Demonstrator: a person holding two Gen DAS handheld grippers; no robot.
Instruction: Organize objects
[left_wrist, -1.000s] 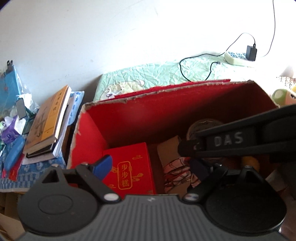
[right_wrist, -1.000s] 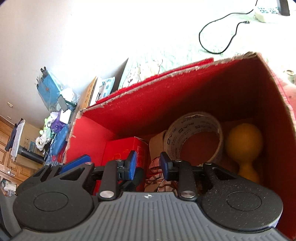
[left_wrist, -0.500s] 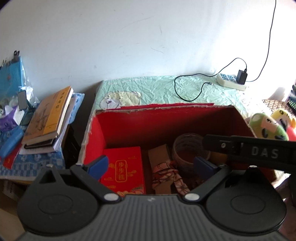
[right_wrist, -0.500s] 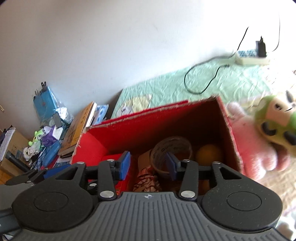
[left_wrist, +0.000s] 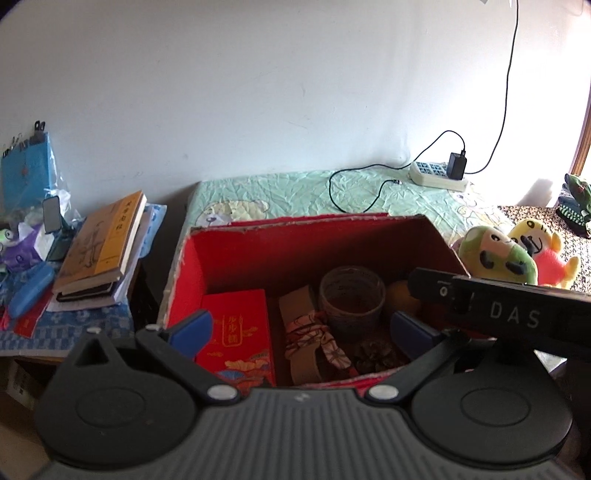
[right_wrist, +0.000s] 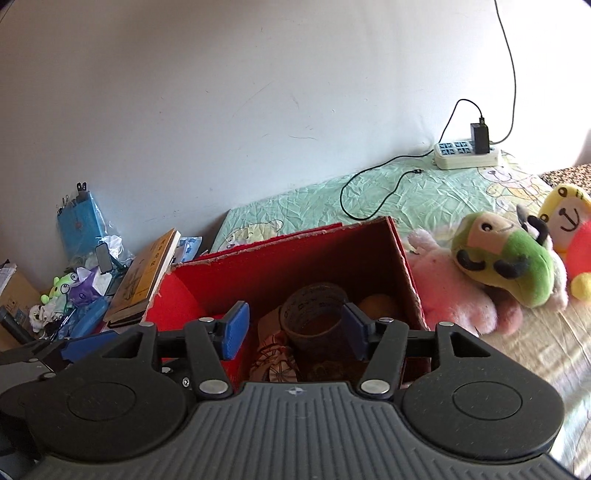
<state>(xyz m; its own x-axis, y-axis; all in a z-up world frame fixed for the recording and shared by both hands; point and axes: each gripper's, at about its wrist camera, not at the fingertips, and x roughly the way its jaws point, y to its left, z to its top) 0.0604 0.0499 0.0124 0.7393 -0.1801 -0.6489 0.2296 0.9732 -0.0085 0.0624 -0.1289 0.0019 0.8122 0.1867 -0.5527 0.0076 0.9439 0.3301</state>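
An open red cardboard box (left_wrist: 295, 236) (right_wrist: 332, 254) stands on the bed. Inside lie a red gift box (left_wrist: 236, 332), a roll of tape (left_wrist: 351, 295) (right_wrist: 314, 314), a patterned cloth strip (left_wrist: 317, 339), a pine cone (left_wrist: 373, 354) and a yellow round object (left_wrist: 400, 295). My left gripper (left_wrist: 299, 328) is open and empty above the box's near edge. My right gripper (right_wrist: 293, 328) is open and empty above the box, and its arm shows in the left wrist view (left_wrist: 517, 317).
Plush toys, a green one (right_wrist: 506, 266), a pink one (right_wrist: 450, 295) and a yellow one (right_wrist: 569, 229), lie right of the box. A power strip (right_wrist: 467, 155) with a cable lies at the wall. Books (left_wrist: 99, 247) and clutter sit on a stand to the left.
Both grippers have drawn up and back out of the box. The right gripper's jaws have opened wider. The plush toys have come into view.
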